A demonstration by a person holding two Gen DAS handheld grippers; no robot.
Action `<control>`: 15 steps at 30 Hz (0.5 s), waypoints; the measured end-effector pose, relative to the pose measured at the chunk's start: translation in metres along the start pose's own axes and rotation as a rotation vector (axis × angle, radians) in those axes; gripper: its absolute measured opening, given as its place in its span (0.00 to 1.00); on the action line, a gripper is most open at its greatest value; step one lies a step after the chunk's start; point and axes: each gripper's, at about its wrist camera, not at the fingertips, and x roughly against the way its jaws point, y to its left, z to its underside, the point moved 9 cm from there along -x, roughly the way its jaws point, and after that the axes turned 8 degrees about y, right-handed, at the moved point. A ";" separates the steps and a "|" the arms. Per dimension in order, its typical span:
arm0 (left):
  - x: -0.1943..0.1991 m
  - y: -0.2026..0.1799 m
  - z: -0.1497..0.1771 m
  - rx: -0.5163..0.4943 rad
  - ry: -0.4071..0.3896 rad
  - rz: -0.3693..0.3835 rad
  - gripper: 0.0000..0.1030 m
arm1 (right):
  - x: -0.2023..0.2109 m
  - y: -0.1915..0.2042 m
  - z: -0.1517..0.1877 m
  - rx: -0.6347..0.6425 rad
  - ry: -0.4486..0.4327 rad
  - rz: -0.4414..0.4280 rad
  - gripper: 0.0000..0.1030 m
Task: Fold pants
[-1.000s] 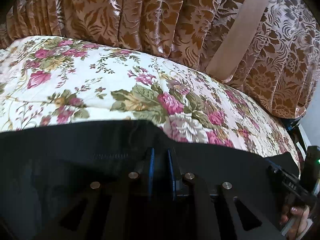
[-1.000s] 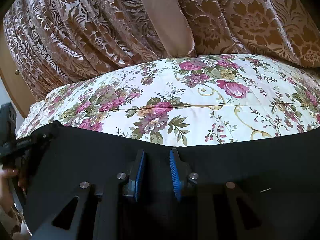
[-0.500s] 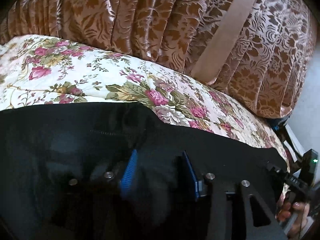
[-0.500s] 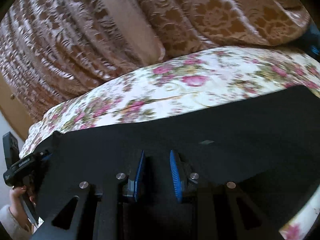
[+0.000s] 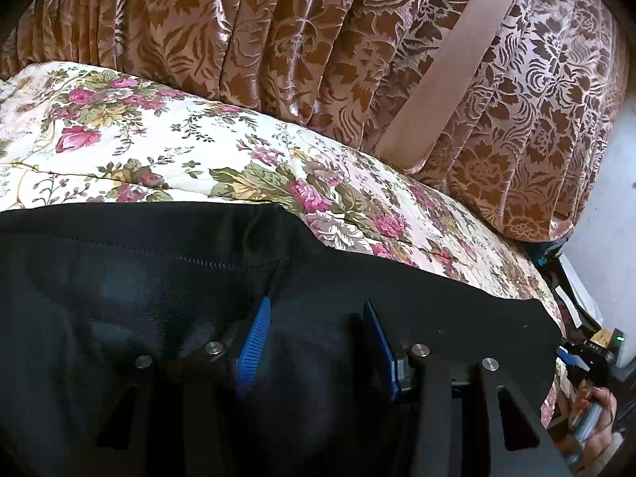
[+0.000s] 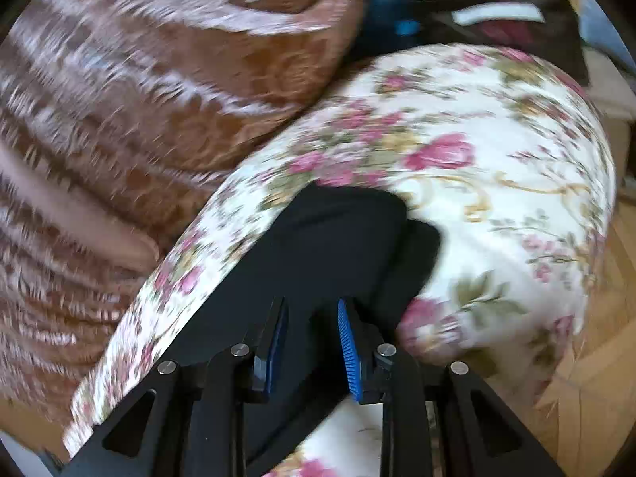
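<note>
The black pants [image 5: 167, 278] lie spread across the floral bedspread [image 5: 159, 151], a stitched hem running along their far edge. My left gripper [image 5: 318, 330] stands open just over the cloth, its blue pads apart and pressing nothing. At the far right edge of the left wrist view a hand holds my right gripper [image 5: 566, 355] at the pants' end. In the blurred right wrist view the right gripper [image 6: 312, 338] is shut on a bunch of the black pants [image 6: 338, 238], whose rounded end lies ahead on the bedspread [image 6: 497, 167].
A brown floral curtain [image 5: 278, 39] with a plain beige band [image 5: 437, 71] hangs behind the bed. Past the bed's corner are dark clutter [image 6: 497, 4], a white wall [image 5: 604, 206] and wooden floor [image 6: 620, 278].
The left gripper's pads have spread apart and released the pants' hem. The right gripper has rolled and swung sideways with black cloth in it; its view now shows the bed's corner.
</note>
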 end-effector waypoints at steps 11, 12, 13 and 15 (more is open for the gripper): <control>0.000 0.000 0.000 0.001 0.000 0.001 0.48 | -0.019 -0.019 -0.017 -0.100 0.029 -0.044 0.17; 0.000 0.000 0.000 0.001 0.000 0.001 0.48 | -0.019 -0.018 -0.016 -0.089 0.026 -0.042 0.14; 0.000 0.000 0.000 0.001 0.001 0.001 0.48 | -0.018 -0.016 -0.015 -0.060 0.022 -0.032 0.12; 0.000 0.001 0.000 0.001 0.000 0.001 0.48 | -0.012 -0.013 -0.015 -0.024 -0.007 -0.021 0.10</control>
